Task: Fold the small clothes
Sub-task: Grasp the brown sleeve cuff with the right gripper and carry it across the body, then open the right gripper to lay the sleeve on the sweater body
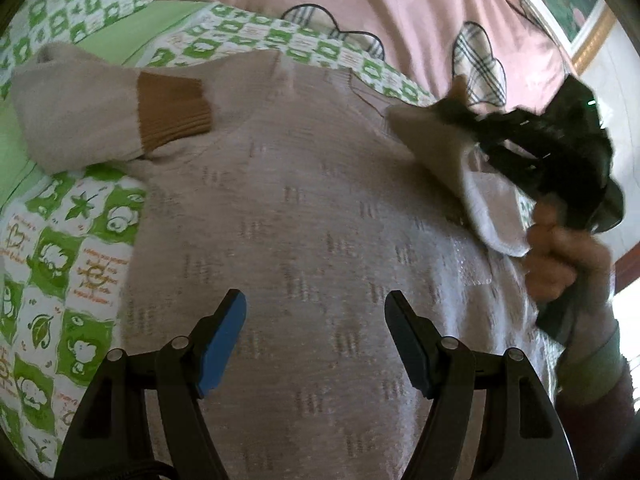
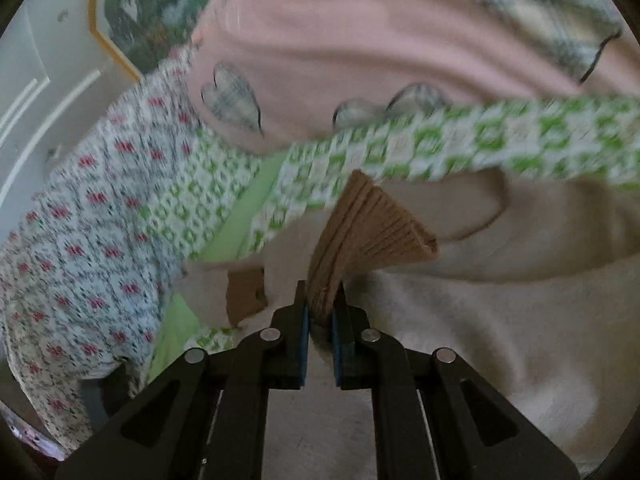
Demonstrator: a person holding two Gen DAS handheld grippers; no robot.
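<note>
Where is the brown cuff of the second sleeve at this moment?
In the right wrist view, the brown cuff is pinched in the right gripper, lifted above the beige sweater.

Green-checked bedsheet (image 1: pixel 60 264), pink quilt (image 1: pixel 400 8), framed picture (image 2: pixel 140 12).

beige knit sweater (image 1: pixel 304 208) spread flat, brown-cuffed sleeve (image 1: pixel 100 120) folded inward

Beige sweater (image 1: pixel 304 216) w/ brown cuffs (image 1: pixel 174 110)
</note>
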